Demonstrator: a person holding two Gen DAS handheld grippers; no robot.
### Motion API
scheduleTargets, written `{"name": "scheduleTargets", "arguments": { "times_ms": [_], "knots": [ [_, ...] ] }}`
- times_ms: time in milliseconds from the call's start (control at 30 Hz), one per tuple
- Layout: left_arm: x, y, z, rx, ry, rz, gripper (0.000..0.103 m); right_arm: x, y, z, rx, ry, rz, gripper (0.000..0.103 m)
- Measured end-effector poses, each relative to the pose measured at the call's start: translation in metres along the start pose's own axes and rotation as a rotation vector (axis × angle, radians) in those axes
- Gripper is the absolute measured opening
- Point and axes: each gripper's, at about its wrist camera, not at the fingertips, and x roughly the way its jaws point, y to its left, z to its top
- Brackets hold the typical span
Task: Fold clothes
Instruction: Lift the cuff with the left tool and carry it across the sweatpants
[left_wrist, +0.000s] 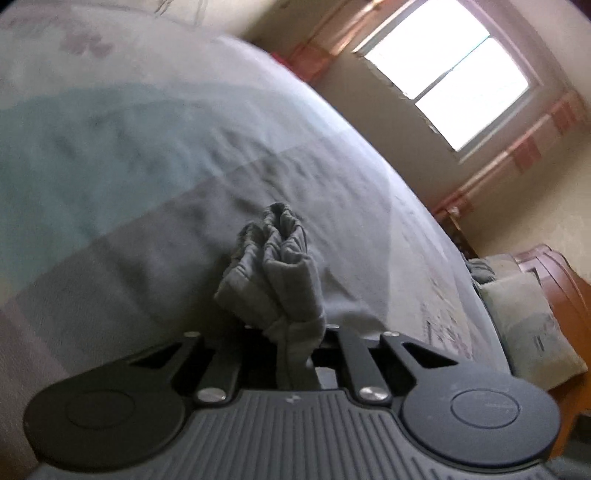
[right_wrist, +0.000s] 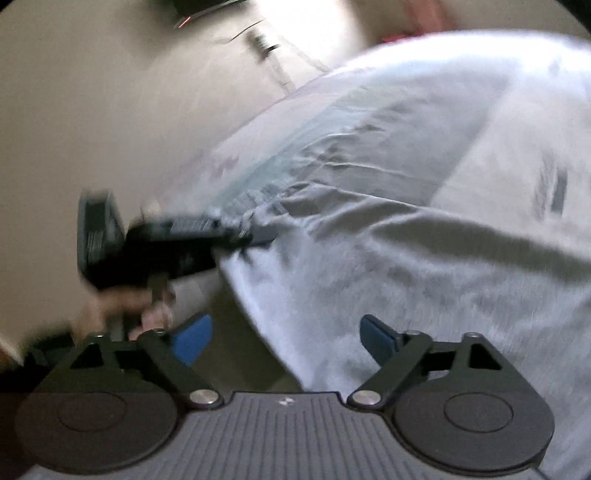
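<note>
My left gripper (left_wrist: 295, 334) is shut on a bunched grey garment (left_wrist: 273, 273), and the gathered fabric sticks up in folds between the fingers. The rest of the garment (left_wrist: 192, 229) lies spread on the bed. In the right wrist view the same garment (right_wrist: 406, 258) stretches across the bed in wrinkles, pulled at its edge by the left gripper (right_wrist: 258, 230), which a hand (right_wrist: 122, 306) holds. My right gripper (right_wrist: 284, 339) is open over the bed's edge, with nothing between its blue pads (right_wrist: 192, 338). Both views are motion-blurred.
The bed (left_wrist: 92, 129) has a pale teal and grey sheet. A pillow (left_wrist: 528, 325) and a wooden headboard (left_wrist: 561, 284) are at the right, below a bright window (left_wrist: 447, 74). Bare floor (right_wrist: 92, 110) lies left of the bed, with cables (right_wrist: 266, 44) further off.
</note>
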Motion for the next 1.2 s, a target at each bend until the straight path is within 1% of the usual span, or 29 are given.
{"name": "scheduleTargets", "arguments": {
  "times_ms": [33, 100, 167, 200, 300, 467, 633, 700, 867, 1000, 1200],
  "knots": [
    [-0.001, -0.004, 0.002, 0.013, -0.001, -0.004, 0.008, 0.004, -0.010, 0.007, 0.076, -0.005, 0.021, 0.095],
    [-0.004, -0.013, 0.006, 0.039, -0.005, -0.012, 0.008, 0.017, -0.029, 0.018, 0.188, -0.008, 0.038, 0.097],
    [-0.005, -0.020, 0.013, 0.052, -0.013, -0.022, 0.008, 0.026, -0.049, 0.029, 0.297, -0.008, 0.053, 0.097],
    [-0.006, -0.023, 0.014, 0.056, -0.015, -0.028, 0.008, 0.029, -0.056, 0.035, 0.342, -0.006, 0.061, 0.097],
    [-0.009, -0.030, 0.016, 0.069, -0.020, -0.046, 0.008, 0.037, -0.066, 0.049, 0.419, 0.001, 0.088, 0.097],
    [-0.014, -0.042, 0.020, 0.089, -0.030, -0.077, 0.008, 0.055, -0.073, 0.060, 0.447, 0.021, 0.084, 0.098],
    [-0.017, -0.038, 0.018, 0.067, -0.033, -0.103, 0.008, 0.072, -0.080, 0.062, 0.472, 0.055, 0.074, 0.098],
    [-0.018, -0.035, 0.017, 0.061, -0.033, -0.110, 0.008, 0.075, -0.082, 0.066, 0.471, 0.037, 0.070, 0.098],
    [-0.023, -0.028, 0.013, 0.044, -0.035, -0.127, 0.008, 0.076, -0.094, 0.083, 0.498, -0.043, 0.019, 0.098],
    [-0.026, -0.024, 0.011, 0.037, -0.037, -0.141, 0.008, 0.076, -0.097, 0.087, 0.506, -0.058, 0.002, 0.098],
    [-0.026, -0.027, 0.011, 0.059, -0.040, -0.155, 0.008, 0.046, -0.073, 0.061, 0.508, -0.044, 0.079, 0.100]
  ]
}}
